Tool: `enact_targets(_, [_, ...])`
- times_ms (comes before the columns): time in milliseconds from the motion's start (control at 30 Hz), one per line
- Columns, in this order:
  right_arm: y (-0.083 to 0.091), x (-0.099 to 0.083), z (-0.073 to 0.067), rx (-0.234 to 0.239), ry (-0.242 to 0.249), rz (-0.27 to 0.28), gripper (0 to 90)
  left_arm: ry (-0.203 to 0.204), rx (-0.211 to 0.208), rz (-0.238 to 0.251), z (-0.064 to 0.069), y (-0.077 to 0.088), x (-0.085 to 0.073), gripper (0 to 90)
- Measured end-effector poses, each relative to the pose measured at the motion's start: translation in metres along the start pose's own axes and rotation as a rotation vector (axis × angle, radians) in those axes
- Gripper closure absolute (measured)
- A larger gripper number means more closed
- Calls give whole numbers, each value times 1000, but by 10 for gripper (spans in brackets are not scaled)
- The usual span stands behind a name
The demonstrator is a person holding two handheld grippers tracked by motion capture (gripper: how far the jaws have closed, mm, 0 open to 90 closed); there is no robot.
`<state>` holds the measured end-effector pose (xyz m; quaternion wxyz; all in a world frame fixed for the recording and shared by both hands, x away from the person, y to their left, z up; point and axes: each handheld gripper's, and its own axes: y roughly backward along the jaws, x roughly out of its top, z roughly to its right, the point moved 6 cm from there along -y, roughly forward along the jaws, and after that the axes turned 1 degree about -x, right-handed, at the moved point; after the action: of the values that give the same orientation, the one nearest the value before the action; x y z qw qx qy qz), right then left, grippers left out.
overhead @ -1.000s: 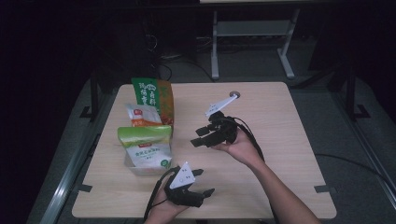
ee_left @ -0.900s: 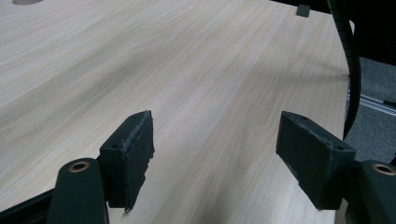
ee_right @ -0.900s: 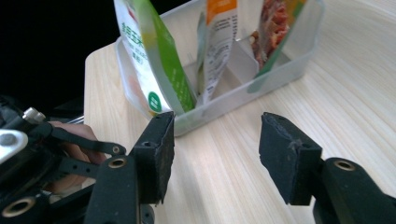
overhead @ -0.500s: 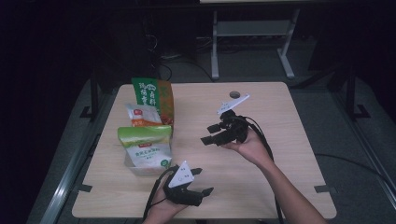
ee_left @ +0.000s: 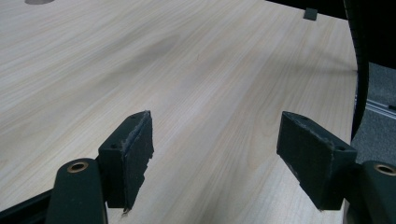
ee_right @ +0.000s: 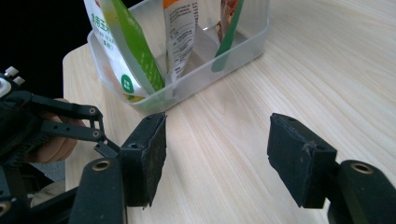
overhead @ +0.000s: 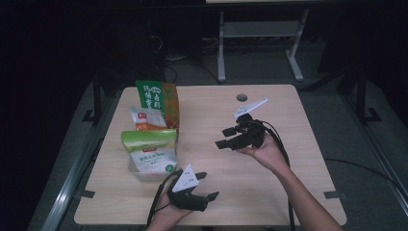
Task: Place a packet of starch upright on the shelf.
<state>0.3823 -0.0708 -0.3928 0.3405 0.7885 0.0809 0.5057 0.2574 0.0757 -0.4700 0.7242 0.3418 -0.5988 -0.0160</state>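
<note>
Right, right gripper (overhead: 225, 137) sits over the table (overhead: 288, 192) mid-right, held in the person's right hand (overhead: 262, 151), jaws pointing toward the bin side. Jaws have just been opening and now stand spread; nothing between the pads (ee_right: 149, 158), just bare wood under them. Grey plate (overhead: 250, 107) on top of it tilts up and away.

Left gripper (overhead: 208, 185) is at the near edge of the table in the left hand (overhead: 166, 216), also spread wide, nothing in the gap, only woodgrain ahead of its pads (ee_left: 133, 156). In the right gripper view it sits low at the left, beside that gripper's own left jaw.

Clear plastic bin (ee_right: 219, 56) is straight ahead of the right gripper's jaws, near but apart from them, resting on the table. From the left gripper it's just beyond and to its left, close.

3 pouches stand upright in the bin:
- green-and-white pouch (overhead: 150, 151), nearest the left gripper
- white pouch with orange print (overhead: 146, 119), middle
- tall green-and-orange pouch (overhead: 156, 98), farthest from both grippers

In the right gripper view the green-and-white pouch (ee_right: 119, 51) leans against the bin's near-left wall, the white one (ee_right: 180, 32) is centre, the third (ee_right: 231, 28) to the right. Neither gripper touches bin or pouches.
</note>
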Motion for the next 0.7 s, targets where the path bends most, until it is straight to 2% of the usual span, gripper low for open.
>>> enact_targets(133, [3, -3, 3, -7, -4, 2, 359, 9, 3, 11, 0, 0, 1, 264])
enact_targets(700, [20, -21, 13, -38, -37, 0, 338, 3, 14, 5, -3, 2, 0, 262])
